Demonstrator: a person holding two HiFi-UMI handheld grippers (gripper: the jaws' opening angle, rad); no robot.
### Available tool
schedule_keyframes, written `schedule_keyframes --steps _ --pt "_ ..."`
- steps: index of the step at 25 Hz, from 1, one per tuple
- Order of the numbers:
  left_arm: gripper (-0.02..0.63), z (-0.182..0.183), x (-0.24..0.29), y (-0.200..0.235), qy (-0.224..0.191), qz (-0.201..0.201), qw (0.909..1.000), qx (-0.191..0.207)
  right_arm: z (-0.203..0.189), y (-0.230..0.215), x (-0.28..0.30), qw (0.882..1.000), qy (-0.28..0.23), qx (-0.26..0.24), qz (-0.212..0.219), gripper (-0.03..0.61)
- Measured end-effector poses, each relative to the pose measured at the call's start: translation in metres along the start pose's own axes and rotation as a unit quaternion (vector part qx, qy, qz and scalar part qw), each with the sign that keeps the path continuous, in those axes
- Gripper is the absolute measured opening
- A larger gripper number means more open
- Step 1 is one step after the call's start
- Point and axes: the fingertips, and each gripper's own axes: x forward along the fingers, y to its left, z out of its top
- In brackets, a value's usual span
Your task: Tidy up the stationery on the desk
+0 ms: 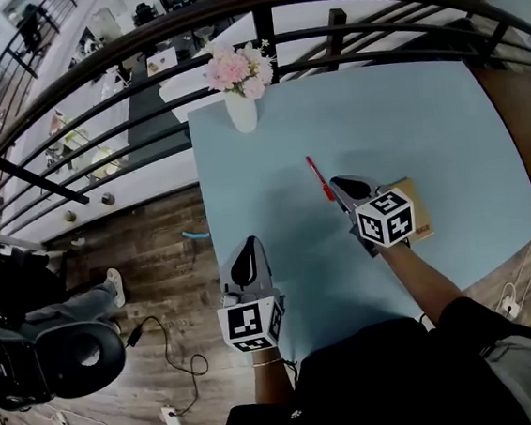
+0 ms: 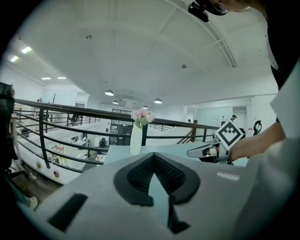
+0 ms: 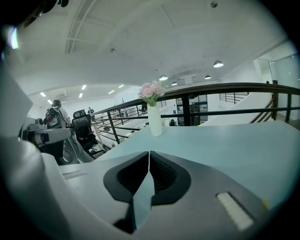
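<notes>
left gripper [image 1: 247, 248] clenched empty over near edge of blue desk [image 1: 406, 116], right gripper [image 1: 340, 186] clenched empty just beside red pen [image 1: 316, 175], brown box [image 1: 418, 210] behind it

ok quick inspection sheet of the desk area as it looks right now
surface: light blue table, mostly bare
job's things: red pen near the middle; tan flat item partly under the right gripper
clutter: vase of pink flowers at the far left corner
grippers: left gripper and right gripper, jaws together, nothing between them
cables: black cable and white cable on the floor
surroundings: dark railing, office chair, small blue item on the floor
</notes>
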Motion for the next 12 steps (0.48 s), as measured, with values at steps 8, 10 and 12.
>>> schedule_keyframes --steps 8,10,12 --pt "-0.002 -0.019 0.008 0.014 0.016 -0.006 0.9997 -0.015 -0.021 -0.016 0.04 0.999 0.044 -0.002 -0.031 0.046" --pt "-0.002 -0.022 0.009 0.017 0.018 -0.008 0.9997 -0.017 -0.026 -0.019 0.049 0.998 0.054 -0.005 -0.039 0.046" --pt "-0.002 -0.024 0.011 0.02 0.02 -0.01 0.9995 -0.021 -0.031 -0.022 0.055 0.997 0.065 -0.008 -0.049 0.046"
